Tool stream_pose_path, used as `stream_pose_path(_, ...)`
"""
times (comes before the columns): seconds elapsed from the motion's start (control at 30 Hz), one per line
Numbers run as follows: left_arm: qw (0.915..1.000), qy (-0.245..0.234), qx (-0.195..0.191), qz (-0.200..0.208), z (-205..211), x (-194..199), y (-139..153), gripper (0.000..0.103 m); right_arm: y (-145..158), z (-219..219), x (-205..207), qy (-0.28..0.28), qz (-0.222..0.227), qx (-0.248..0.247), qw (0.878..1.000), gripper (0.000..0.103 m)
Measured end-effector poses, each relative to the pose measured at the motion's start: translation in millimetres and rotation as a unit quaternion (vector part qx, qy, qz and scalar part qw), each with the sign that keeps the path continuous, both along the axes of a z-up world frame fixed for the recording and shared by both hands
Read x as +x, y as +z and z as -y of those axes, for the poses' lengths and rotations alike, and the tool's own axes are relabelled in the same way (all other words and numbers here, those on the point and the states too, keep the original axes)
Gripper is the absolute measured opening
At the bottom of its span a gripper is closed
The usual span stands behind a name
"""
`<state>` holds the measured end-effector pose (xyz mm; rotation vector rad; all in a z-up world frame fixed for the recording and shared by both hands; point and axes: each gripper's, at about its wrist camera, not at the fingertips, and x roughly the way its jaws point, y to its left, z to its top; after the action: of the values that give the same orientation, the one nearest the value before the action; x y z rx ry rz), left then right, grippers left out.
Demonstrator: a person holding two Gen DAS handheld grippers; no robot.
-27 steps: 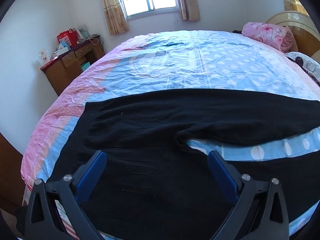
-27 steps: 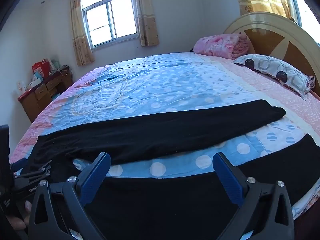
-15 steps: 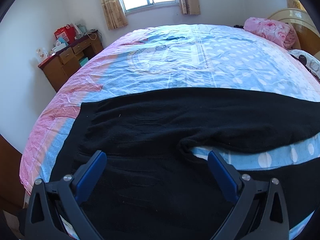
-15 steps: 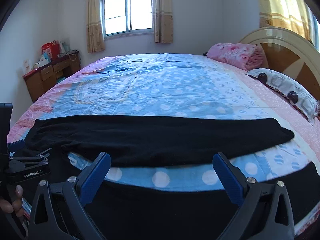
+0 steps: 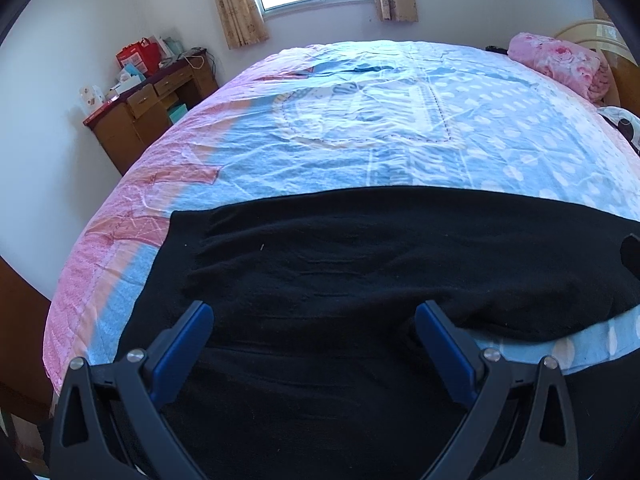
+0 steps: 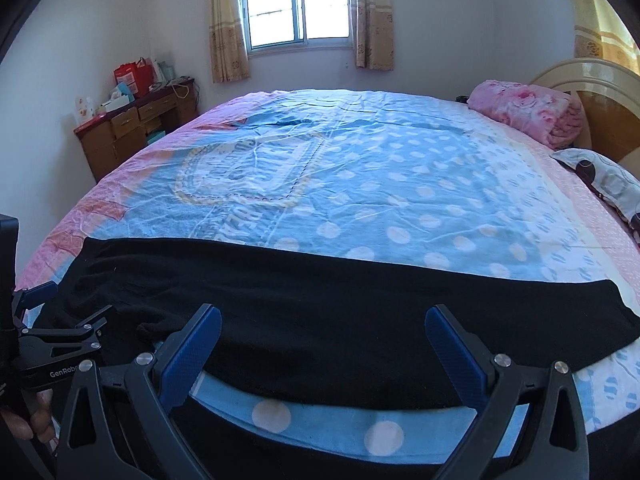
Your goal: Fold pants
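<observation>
The black pants lie flat across the lower half of both views, on a bed with a blue and pink spotted sheet. In the right view, one leg runs from the left to the right edge of the frame, with a strip of sheet showing below it, and the other leg fills the bottom. In the left view the waist end sits at the lower left, near the pink edge of the sheet.

The left tool is wide open over the top part of the pants and holds nothing. The right tool is wide open over the far leg and holds nothing too.

I think folding has not started yet. Next, each tool likely needs to go down, pinch an edge of the near leg, and bring it over the far leg.

There is lots of bare sheet above the pants. The pink blanket and the pillow sit far off on the right.
</observation>
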<state>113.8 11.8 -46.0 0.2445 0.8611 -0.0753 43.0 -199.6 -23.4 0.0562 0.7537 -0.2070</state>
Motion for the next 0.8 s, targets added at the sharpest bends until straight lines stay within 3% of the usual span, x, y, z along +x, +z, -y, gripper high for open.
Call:
stream_pose_path(0.03, 1.0, 0.0, 0.0, -0.002, 1, 1, 0, 0.103, -1, 0, 2, 0.0, -0.001, -0.001, 1.0, 0.102)
stream_pose_path(0.07, 1.0, -0.001, -0.001, -0.004, 2, 3, -1, 0.103, 7, -7, -3, 0.002, 0.026, 0.017, 1.0, 0.102)
stream_pose_path(0.17, 1.0, -0.006, 0.0, -0.008, 7, 9, -2, 0.103, 4, -6, 0, -0.006, 0.014, 0.024, 1.0, 0.102)
stream_pose_path(0.43, 0.9998, -0.003, 0.004, -0.017, 6, 27, -2, 0.103, 4, -12, 21, 0.033, 0.028, -0.011, 0.999, 0.1)
stream_pose_path(0.47, 0.9998, -0.001, 0.003, -0.018, 4, 29, -2, 0.103, 5, -13, 27, 0.04, 0.026, -0.013, 0.999, 0.096)
stream_pose_path(0.57, 0.9995, 0.003, -0.009, -0.029, -9, 36, -1, 0.103, 3, -19, 49, 0.081, 0.018, 0.006, 0.997, 0.086)
stream_pose_path(0.73, 0.998, 0.034, -0.025, -0.046, -44, 45, -6, 0.103, -7, -37, 93, 0.15, -0.015, 0.034, 0.988, 0.085)
stream_pose_path(0.8, 0.9973, 0.048, -0.029, -0.047, -57, 46, -8, 0.103, -14, -47, 113, 0.196, -0.028, 0.052, 0.979, 0.077)
